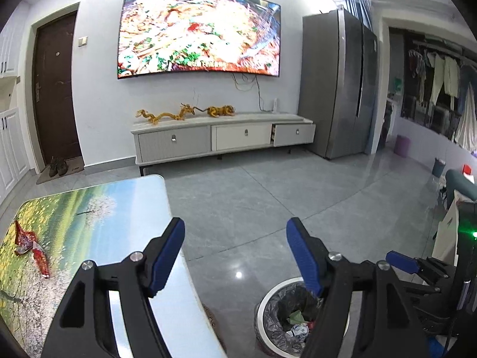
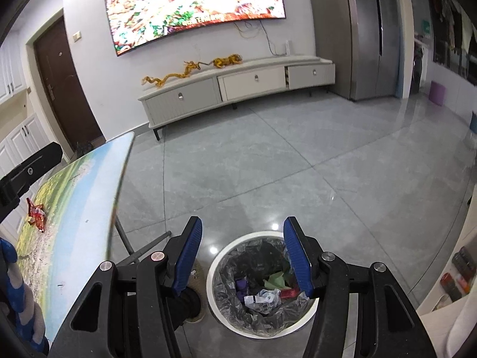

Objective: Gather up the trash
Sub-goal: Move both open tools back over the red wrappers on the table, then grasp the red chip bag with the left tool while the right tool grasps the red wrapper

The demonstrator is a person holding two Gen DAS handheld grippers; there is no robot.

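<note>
A crumpled red wrapper (image 1: 31, 249) lies on the landscape-printed table (image 1: 98, 208) at its left side; it also shows in the right wrist view (image 2: 36, 214). A white trash bin (image 2: 262, 283) with a grey liner holds several scraps on the floor beside the table; it also shows in the left wrist view (image 1: 286, 316). My left gripper (image 1: 235, 253) is open and empty over the table's right edge. My right gripper (image 2: 243, 256) is open and empty just above the bin. It shows at the right of the left wrist view (image 1: 402, 264).
A TV cabinet (image 1: 223, 137) stands against the far wall under a large TV (image 1: 199, 29). A grey fridge (image 1: 340, 83) stands to the right. Table legs (image 2: 140, 247) stand left of the bin. Grey tiled floor (image 2: 268, 164) lies ahead.
</note>
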